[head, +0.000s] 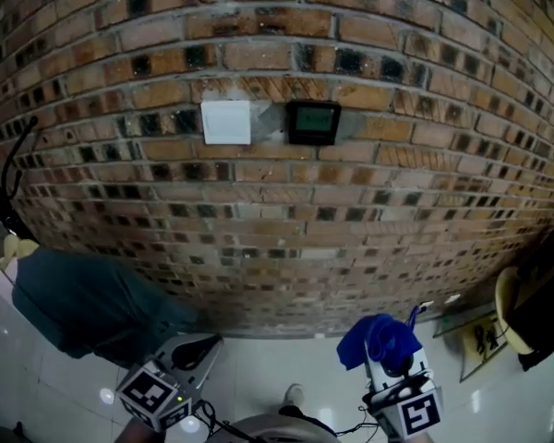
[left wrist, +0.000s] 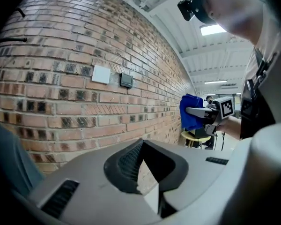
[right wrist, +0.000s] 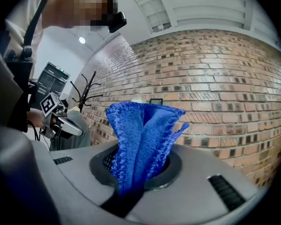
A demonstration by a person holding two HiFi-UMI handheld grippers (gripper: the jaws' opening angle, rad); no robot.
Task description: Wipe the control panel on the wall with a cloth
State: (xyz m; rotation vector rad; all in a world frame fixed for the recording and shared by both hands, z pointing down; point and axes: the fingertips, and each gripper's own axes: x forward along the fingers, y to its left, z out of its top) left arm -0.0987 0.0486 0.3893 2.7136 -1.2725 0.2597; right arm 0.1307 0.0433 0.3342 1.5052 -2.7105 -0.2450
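The black control panel (head: pixel 314 121) with a small screen is set in the brick wall (head: pixel 277 201), beside a white switch plate (head: pixel 226 121); it also shows as the panel (left wrist: pixel 126 80) and the panel (right wrist: pixel 156 101). My right gripper (head: pixel 388 363) is low at the bottom right, shut on a folded blue cloth (head: pixel 379 338) that stands up out of its jaws as the cloth (right wrist: pixel 143 135). It is well short of the wall. My left gripper (head: pixel 201 343) hangs at the bottom left, jaws together and holding nothing, as the left gripper (left wrist: pixel 143 172) shows.
A teal garment (head: pixel 83 303) hangs at the lower left by a black coat stand (head: pixel 0 187). A pale hat (head: pixel 510 307) and a framed sheet (head: pixel 475 335) sit at the lower right. A round stool (left wrist: pixel 196 136) stands near the wall.
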